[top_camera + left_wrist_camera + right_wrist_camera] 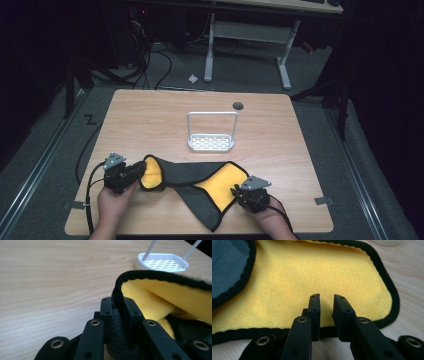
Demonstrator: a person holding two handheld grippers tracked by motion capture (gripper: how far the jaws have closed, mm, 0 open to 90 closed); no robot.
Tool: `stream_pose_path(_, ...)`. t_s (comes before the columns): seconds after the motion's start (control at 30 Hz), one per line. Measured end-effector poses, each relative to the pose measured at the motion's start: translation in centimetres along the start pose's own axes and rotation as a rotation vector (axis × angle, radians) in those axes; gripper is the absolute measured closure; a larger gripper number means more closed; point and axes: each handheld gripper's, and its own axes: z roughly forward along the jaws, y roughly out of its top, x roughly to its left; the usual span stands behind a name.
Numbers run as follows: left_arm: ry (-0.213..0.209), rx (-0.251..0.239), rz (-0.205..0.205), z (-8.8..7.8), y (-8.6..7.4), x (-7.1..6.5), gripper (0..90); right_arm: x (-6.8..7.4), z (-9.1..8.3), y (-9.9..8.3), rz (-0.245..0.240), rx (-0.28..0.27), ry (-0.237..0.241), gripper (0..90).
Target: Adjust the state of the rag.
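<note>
Two gripper views: left gripper (117, 308) clamps the cloth's (160, 297) black hem; right gripper (327, 307) sits slightly parted.

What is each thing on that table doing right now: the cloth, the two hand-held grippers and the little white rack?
Cloth: lying partly folded on the table, yellow side showing at both ends, left edge lifted.
Left hand-held gripper: shut on the cloth's black-trimmed edge.
Right hand-held gripper: open, jaws apart over the yellow corner.
White rack: upright, empty, apart from the cloth.

Dim lab: cabled floor (150, 65), desk frame (247, 47).
</note>
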Motion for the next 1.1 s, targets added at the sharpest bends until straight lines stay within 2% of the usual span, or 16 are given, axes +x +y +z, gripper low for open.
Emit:
stream_pose_path(0.2,0.011,0.045,0.0,0.8,-0.5,0.4,78.0,-0.7,-0.2,-0.2,0.006,0.008,-0.034,80.4)
stream_pose_path(0.23,0.012,0.054,0.01,1.0,-0.6,0.3,77.8,-1.4,-0.3,-0.4,0.019,0.014,-0.058,82.2)
stream_pose_path(0.4,-0.017,0.085,0.031,1.6,-0.7,-0.4,77.2,-2.7,-0.6,-0.7,0.042,0.016,-0.096,85.0)
stream_pose_path(0.5,-0.045,0.116,0.073,2.1,-1.0,-1.5,77.3,-4.4,-1.0,-1.3,0.086,0.027,-0.14,88.3)
stream_pose_path(0.53,-0.073,0.131,0.094,2.4,-1.1,-2.3,77.2,-5.6,-1.3,-1.6,0.103,0.032,-0.174,88.9)
stream_pose_path(0.57,-0.073,0.131,0.094,2.4,-1.1,-2.3,77.2,-5.6,-1.3,-1.6,0.103,0.032,-0.174,88.9)
stream_pose_path(0.6,-0.088,0.139,0.109,2.6,-1.2,-3.0,77.2,-6.1,-1.4,-1.7,0.121,0.032,-0.185,89.1)
stream_pose_path(0.63,-0.111,0.16,0.139,3.1,-1.5,-4.0,77.2,-7.8,-1.7,-2.2,0.163,0.032,-0.22,89.3)
stream_pose_path(0.7,-0.118,0.173,0.156,3.4,-1.6,-4.6,77.2,-8.5,-1.8,-2.5,0.178,0.032,-0.234,89.4)
stream_pose_path(0.73,-0.119,0.178,0.205,3.7,-1.7,-5.5,77.6,-9.5,-2.0,-2.8,0.194,0.031,-0.262,89.4)
stream_pose_path(0.77,-0.119,0.178,0.205,3.7,-1.7,-5.5,77.6,-9.5,-2.0,-2.8,0.194,0.031,-0.262,89.4)
stream_pose_path(0.8,-0.118,0.184,0.23,3.8,-1.7,-6.1,77.6,-9.7,-2.0,-2.8,0.189,0.03,-0.276,89.5)
stream_pose_path(0.9,-0.129,0.185,0.24,4.0,-1.8,-6.8,77.1,-11.0,-1.8,-2.9,0.19,0.027,-0.301,89.5)
stream_pose_path(0.97,-0.13,0.187,0.239,4.0,-1.8,-6.9,76.7,-11.2,-1.7,-2.9,0.192,0.025,-0.301,89.5)
stream_pose_path(1.03,-0.136,0.19,0.214,3.7,-1.9,-7.3,71.8,-11.6,-1.7,-2.9,0.202,0.019,-0.289,89.3)
stream_pose_path(1.1,-0.139,0.174,0.217,3.2,-1.9,-7.7,66.1,-11.4,-2.0,-2.9,0.209,0.018,-0.277,90.0)
